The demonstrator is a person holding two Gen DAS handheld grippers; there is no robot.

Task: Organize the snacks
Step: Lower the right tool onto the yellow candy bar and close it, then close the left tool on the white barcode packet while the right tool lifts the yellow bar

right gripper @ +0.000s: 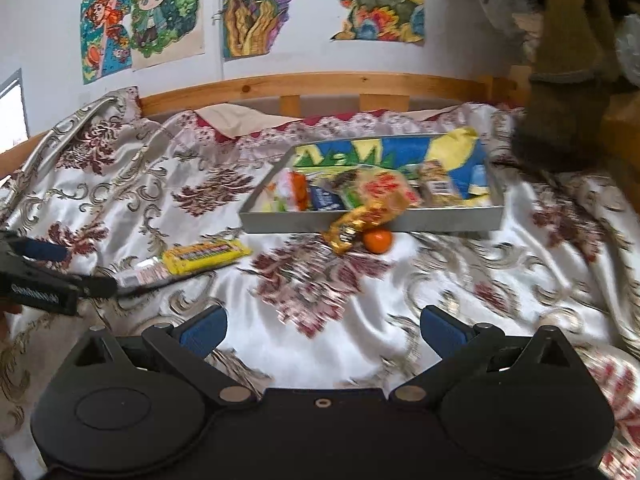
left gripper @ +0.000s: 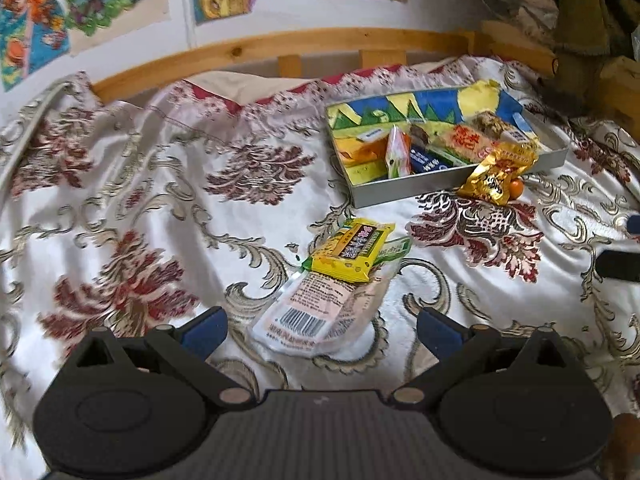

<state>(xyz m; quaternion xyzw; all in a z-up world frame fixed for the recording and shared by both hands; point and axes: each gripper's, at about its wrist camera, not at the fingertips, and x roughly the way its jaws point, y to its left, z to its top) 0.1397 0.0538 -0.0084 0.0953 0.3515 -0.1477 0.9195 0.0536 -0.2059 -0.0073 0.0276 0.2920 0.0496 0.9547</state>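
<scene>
A grey tray (left gripper: 404,194) with a colourful liner holds several snack packets. A gold packet (left gripper: 498,174) leans on its front wall beside a small orange (left gripper: 516,187). A yellow snack bar (left gripper: 354,248) lies on a clear pink packet (left gripper: 320,312) on the bedspread. My left gripper (left gripper: 322,330) is open, its fingers either side of the pink packet's near end. In the right wrist view my right gripper (right gripper: 324,330) is open and empty over the bedspread, short of the tray (right gripper: 372,220), gold packet (right gripper: 360,222) and orange (right gripper: 377,240). The yellow bar (right gripper: 206,256) lies left.
A floral satin bedspread (left gripper: 160,200) covers the bed. A wooden rail (left gripper: 280,46) and a wall with drawings stand behind. Wooden posts and dark clutter (left gripper: 580,20) are at the right. The left gripper shows at the left edge of the right wrist view (right gripper: 48,276).
</scene>
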